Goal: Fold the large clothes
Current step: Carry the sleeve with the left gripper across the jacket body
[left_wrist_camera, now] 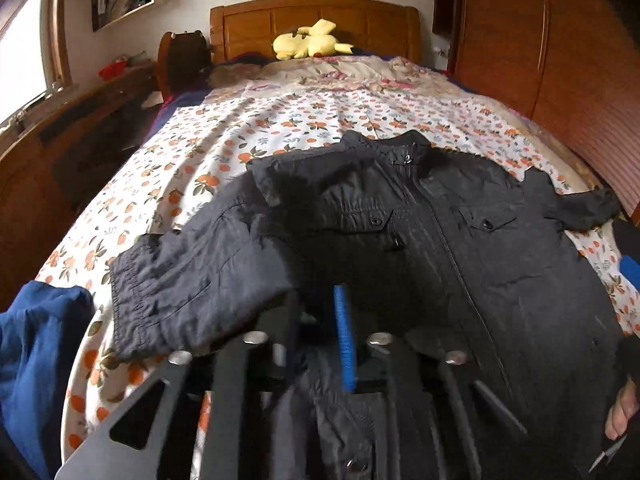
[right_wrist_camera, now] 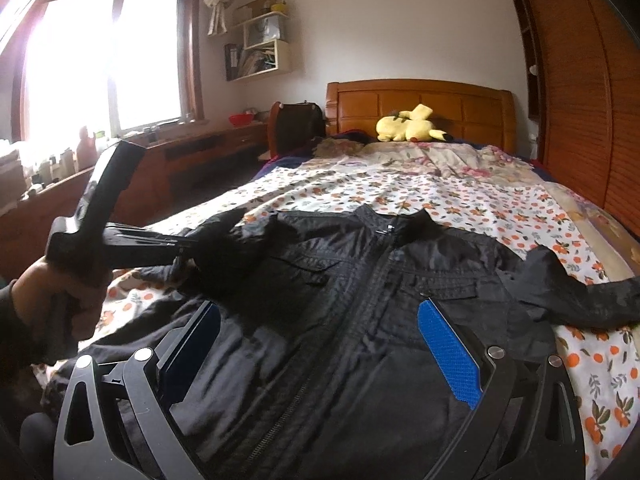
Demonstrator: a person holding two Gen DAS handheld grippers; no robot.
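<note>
**A:** Left wrist view first: where does your jacket lie?

**B:** Flat on the bed, front up and zipped, collar toward the headboard, with one sleeve folded over the chest.

**A:** And your tools?

**B:** Your left tool hangs over the jacket, its jaws slightly apart. Your right tool stands wide apart above the zipper, gripping nothing.

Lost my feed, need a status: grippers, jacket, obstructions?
Left gripper narrow, grip unclear; right gripper open, empty. Black jacket flat, front up, unfolded. Blue cloth beside sleeve cuff.
</note>
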